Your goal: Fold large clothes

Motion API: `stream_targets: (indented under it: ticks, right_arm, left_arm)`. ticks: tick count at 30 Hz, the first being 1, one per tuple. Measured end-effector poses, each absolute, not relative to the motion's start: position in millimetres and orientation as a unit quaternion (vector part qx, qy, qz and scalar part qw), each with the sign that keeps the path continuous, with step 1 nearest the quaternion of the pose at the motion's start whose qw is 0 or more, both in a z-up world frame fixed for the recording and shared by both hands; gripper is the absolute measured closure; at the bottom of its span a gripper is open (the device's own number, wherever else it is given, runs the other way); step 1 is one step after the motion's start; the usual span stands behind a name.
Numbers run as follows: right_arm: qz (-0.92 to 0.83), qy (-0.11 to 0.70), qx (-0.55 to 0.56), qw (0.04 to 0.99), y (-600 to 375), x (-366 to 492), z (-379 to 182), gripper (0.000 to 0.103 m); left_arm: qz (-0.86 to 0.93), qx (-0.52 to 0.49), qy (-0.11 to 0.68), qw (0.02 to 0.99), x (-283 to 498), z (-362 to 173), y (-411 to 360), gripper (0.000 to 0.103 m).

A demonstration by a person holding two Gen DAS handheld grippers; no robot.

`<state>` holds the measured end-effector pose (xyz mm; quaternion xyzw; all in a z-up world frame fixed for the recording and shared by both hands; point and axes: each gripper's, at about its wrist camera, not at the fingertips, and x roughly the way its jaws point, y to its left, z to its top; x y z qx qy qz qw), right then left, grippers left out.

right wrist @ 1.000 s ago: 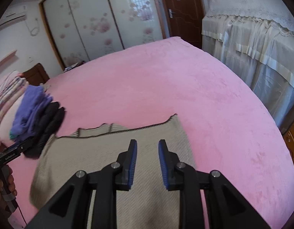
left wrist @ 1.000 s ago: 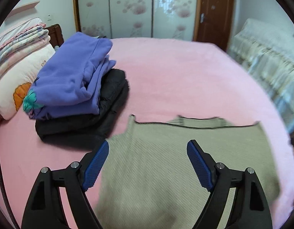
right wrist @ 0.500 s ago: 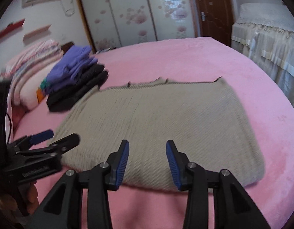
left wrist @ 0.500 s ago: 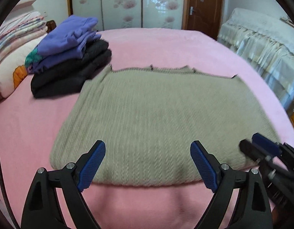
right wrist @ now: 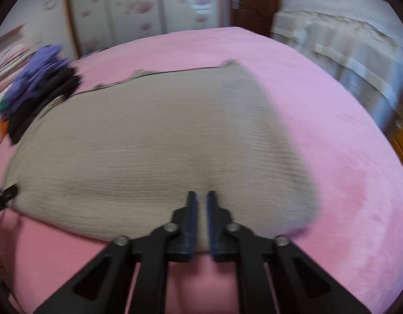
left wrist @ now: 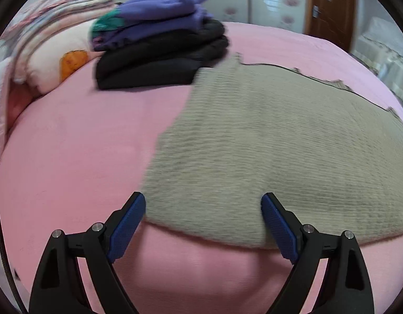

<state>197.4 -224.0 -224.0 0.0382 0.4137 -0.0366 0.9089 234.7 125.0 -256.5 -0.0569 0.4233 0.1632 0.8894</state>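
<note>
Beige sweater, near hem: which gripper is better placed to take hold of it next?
Left. The left gripper is open, straddling the beige sweater at its near-left corner hem. The right gripper is shut over the hem and would need to reopen.

So the count: one beige knit sweater (left wrist: 267,144) spread flat just ahead of the jaws, one pink bed (left wrist: 83,144) under it. Two folded garments stacked beyond the left jaws, one purple (left wrist: 159,10) on one black (left wrist: 159,60). One pillow (left wrist: 52,60), one folded striped blanket (left wrist: 60,13). Two grippers, left (left wrist: 202,229) and right (right wrist: 200,222).
</note>
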Motion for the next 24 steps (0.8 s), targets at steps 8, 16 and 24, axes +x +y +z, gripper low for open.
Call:
stream_targets:
  ticks: [8, 16, 24]
  right_arm:
    - [-0.088, 0.405, 0.028, 0.909, -249.4, 186.1, -221.4, 0.103]
    - [-0.098, 0.418, 0.074, 0.9, -257.5, 189.1, -239.9, 0.103]
    - [-0.103, 0.423, 0.065, 0.898, -248.7, 185.4, -231.1, 0.1]
  left_arm:
    - [0.189, -0.102, 0.418, 0.883, 226.0, -267.0, 149.6, 0.013]
    - [0.19, -0.128, 0.432, 0.872, 229.4, -280.9, 158.5, 0.009]
    - [0.183, -0.129, 0.443, 0.868, 228.9, -269.2, 156.1, 0.009]
